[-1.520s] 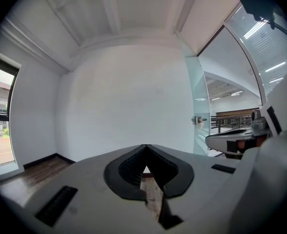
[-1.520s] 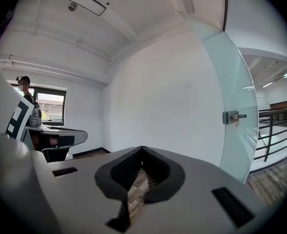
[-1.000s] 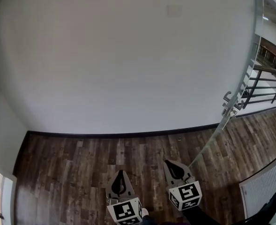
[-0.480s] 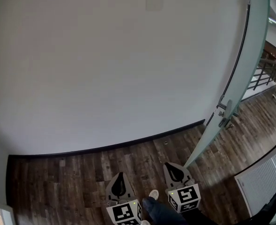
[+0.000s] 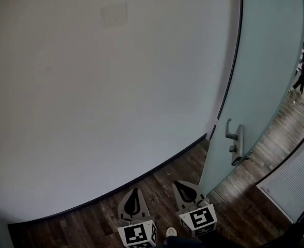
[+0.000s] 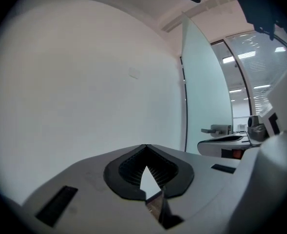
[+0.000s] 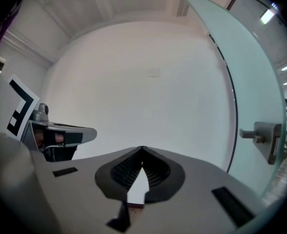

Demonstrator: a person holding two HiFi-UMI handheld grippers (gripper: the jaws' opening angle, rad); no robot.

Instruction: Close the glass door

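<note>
A: Where does the door (image 5: 265,61) stand?

B: At the right of the head view, a frosted, pale green pane that stands open, with a dark strip along the edge beside the wall (image 5: 115,97). Its handle (image 5: 233,138) is a metal lever on a plate, on the face turned toward the grippers.

A: And the grippers?

B: Both are low over the floor (image 5: 90,221), side by side and apart. The left gripper (image 5: 133,189) points at the wall. The right gripper (image 5: 180,182) is near the door's bottom corner but does not touch it. In each gripper view the jaw tips meet, with nothing between them.

A: Any print?

B: The left cube (image 5: 138,234) and the right cube (image 5: 198,217) each show a black-and-white square pattern. A blank plate (image 5: 114,14) sits high on the wall.

A: Anything else?

B: A black skirting (image 5: 141,175) runs along the foot of the wall, a shoe (image 5: 171,232) shows between the cubes, and a person (image 5: 302,68) walks far off past the door.
</note>
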